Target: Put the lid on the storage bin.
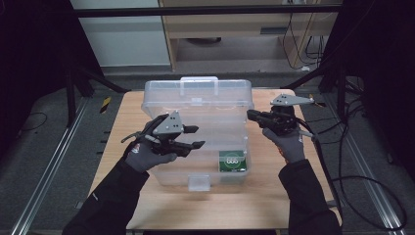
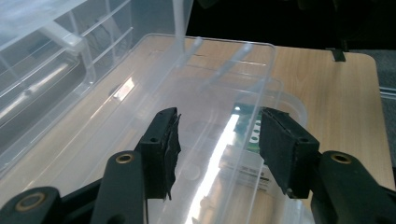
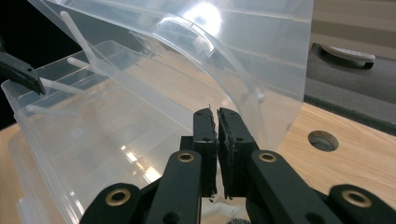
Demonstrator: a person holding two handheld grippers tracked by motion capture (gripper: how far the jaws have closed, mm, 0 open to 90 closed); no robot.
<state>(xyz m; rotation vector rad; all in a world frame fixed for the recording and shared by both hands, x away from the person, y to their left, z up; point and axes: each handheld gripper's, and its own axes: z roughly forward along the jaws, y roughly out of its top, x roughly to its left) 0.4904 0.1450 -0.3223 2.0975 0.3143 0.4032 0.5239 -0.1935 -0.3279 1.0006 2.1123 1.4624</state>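
A clear plastic box (image 1: 169, 177) stands on the wooden table (image 1: 266, 198) with its lid (image 1: 195, 95) raised at the back. A small green packet (image 1: 231, 161) lies in the box's near right corner. My left gripper (image 1: 199, 136) hovers over the left half of the box, jaws open and nothing between them. In the left gripper view the gripper (image 2: 219, 126) looks down into the box (image 2: 140, 84) toward the green packet (image 2: 250, 131). My right gripper (image 1: 249, 115) is at the lid's right edge. In the right gripper view its jaws (image 3: 217, 114) are shut on the thin edge of the tilted lid (image 3: 233, 46).
Bare wood shows in front of the box and to its right (image 2: 327, 93). A round hole (image 3: 323, 140) sits in the tabletop near the right gripper. Cables (image 1: 372, 181) trail over the floor on the right. Metal rails (image 1: 54, 161) run along the left.
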